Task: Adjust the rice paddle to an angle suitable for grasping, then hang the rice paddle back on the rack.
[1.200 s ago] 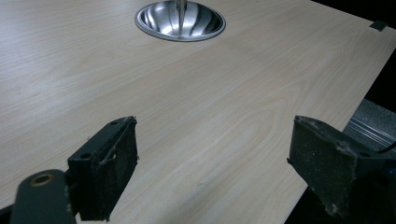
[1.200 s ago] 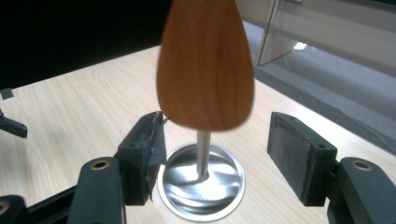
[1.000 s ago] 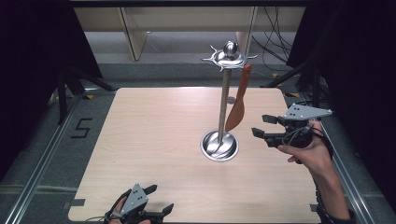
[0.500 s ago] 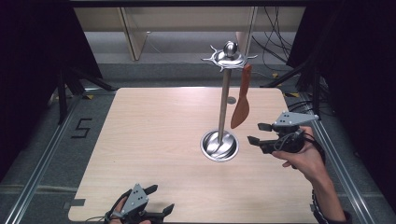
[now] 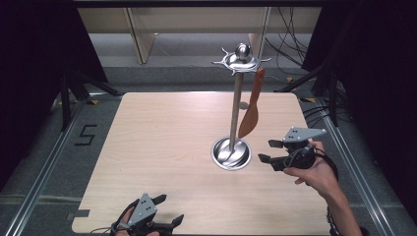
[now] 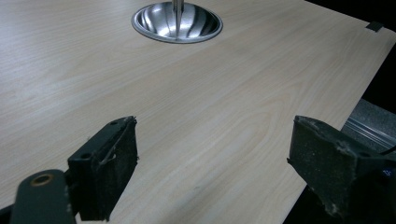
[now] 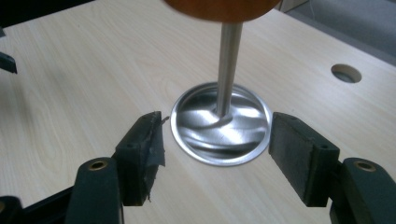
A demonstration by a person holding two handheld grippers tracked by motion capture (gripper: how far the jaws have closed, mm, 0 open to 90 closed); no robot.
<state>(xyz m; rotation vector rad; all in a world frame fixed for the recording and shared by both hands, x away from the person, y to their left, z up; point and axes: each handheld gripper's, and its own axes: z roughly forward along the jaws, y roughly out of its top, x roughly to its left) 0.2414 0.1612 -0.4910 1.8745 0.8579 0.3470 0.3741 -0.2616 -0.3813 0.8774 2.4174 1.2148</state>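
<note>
Wooden table (image 5: 162,147); right hand-held gripper (image 5: 265,151) lower than before, released, beside stand base (image 5: 231,153).

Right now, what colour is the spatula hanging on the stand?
Reddish-brown, a plain wooden tone. The spatula shows best in the high view.

The pale wooden table (image 5: 162,147) is sitting square in the middle, its grain running across. A small round hole (image 7: 346,73) is showing in its top towards the far side. On the grey floor to the left, a black number 5 (image 5: 84,135) is lying beside a metal rail (image 5: 42,172). Behind, black cables (image 5: 287,54) are trailing over the floor, and light wooden panels (image 5: 140,37) are standing near them. Dark curtains (image 5: 34,73) are hanging at the left.
</note>
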